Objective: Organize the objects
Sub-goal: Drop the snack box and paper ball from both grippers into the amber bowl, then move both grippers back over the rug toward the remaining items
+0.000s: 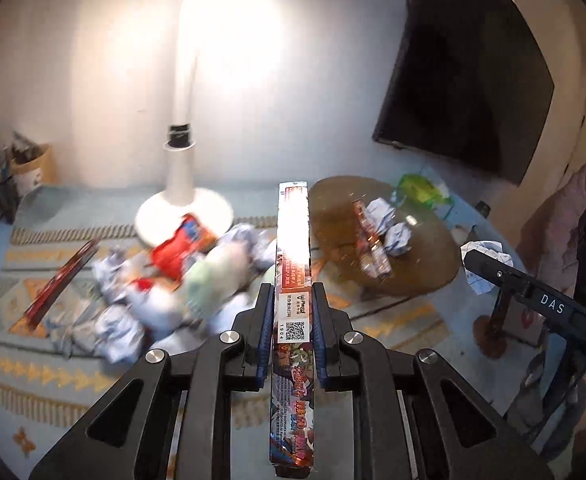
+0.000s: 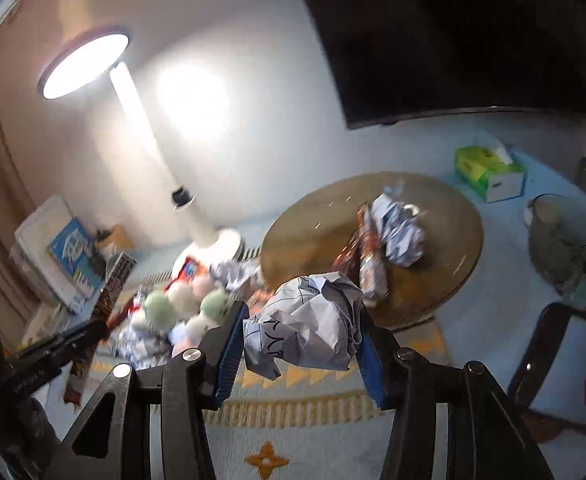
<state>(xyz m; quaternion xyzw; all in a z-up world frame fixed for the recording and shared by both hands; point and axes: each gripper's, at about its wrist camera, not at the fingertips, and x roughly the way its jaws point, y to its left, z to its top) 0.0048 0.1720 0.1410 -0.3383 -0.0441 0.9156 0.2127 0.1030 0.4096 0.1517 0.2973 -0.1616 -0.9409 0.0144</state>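
My left gripper (image 1: 292, 294) is shut on a long thin printed box (image 1: 293, 240), held edge-up above the rug. My right gripper (image 2: 303, 322) is shut on a crumpled paper ball (image 2: 305, 328), held above the rug in front of the round wooden tray (image 2: 317, 216). The tray (image 1: 333, 204) holds another printed box (image 2: 367, 256) and crumpled paper balls (image 2: 401, 228). A pile of paper balls, soft plush balls and red packets (image 1: 165, 288) lies on the rug left of the tray. Another thin box (image 1: 59, 284) lies at the left.
A white lamp (image 1: 183, 200) stands behind the pile, lit. A dark TV (image 1: 465, 80) hangs on the wall. A green tissue box (image 2: 489, 172) and a grey pot (image 2: 561, 240) sit at the right. Books (image 2: 69, 256) are stacked at the left wall.
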